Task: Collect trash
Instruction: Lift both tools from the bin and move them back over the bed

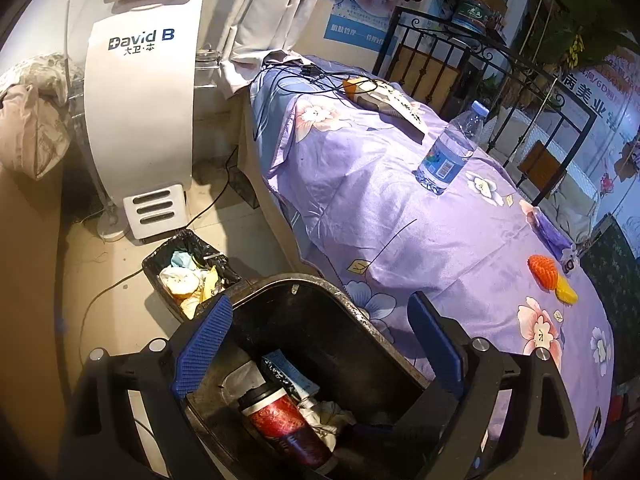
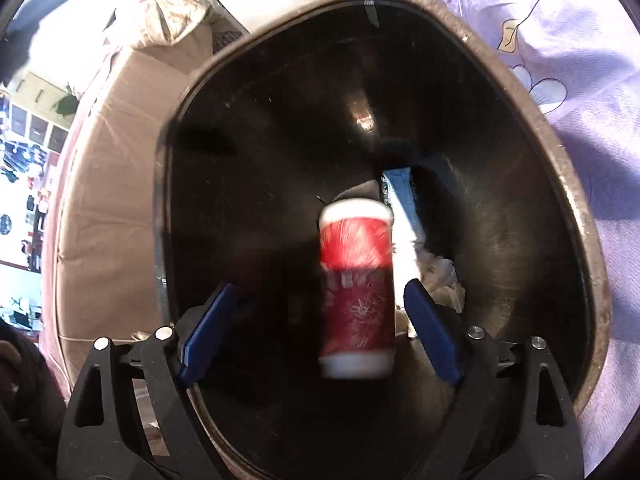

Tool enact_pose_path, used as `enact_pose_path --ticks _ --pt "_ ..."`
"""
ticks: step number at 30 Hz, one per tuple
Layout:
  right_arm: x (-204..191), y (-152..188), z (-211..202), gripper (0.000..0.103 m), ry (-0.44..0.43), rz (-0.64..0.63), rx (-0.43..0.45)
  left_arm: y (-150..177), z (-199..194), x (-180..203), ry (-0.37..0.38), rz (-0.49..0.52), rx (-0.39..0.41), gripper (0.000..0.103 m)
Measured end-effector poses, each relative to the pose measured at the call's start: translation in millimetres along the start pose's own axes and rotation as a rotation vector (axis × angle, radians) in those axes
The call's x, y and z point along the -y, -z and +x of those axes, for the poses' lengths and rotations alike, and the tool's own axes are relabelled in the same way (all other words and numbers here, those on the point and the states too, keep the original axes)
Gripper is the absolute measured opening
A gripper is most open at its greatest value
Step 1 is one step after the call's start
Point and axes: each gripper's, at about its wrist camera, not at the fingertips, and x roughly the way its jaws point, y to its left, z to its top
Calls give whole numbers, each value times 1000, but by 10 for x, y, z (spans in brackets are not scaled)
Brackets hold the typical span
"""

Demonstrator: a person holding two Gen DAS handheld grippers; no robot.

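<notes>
The red cup (image 2: 356,292) hangs blurred between the right gripper (image 2: 320,324)'s spread, released fingers, touching neither, over the dark bin (image 2: 576,184); paper and a wrapper already lie inside; a bottle (image 1: 450,150) and orange scraps (image 1: 552,280) remain on the bed (image 1: 360,184); the left gripper (image 1: 320,344) hovers wide and empty above the bin.

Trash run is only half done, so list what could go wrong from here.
1. The water bottle stands upright near the bed's far edge; a clumsy reach may tip it over the side.
2. The red cup is blurred between the right tool's open jaws above the bin; it may bounce or spill dregs.
3. Cables lie on the cover and could snag a tool.
</notes>
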Motion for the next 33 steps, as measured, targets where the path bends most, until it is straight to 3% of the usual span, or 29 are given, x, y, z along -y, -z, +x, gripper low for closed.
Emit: enact_pose_path --ticks 13,23,33 --pt "26 316 -655 85 -24 -79 224 -32 16 206 32 41 -5 89" --pt "253 563 -1109 85 -49 -66 342 -64 66 625 94 126 -13 90" --pt "806 1058 -1628 85 -11 86 473 17 273 1204 180 222 -66 93"
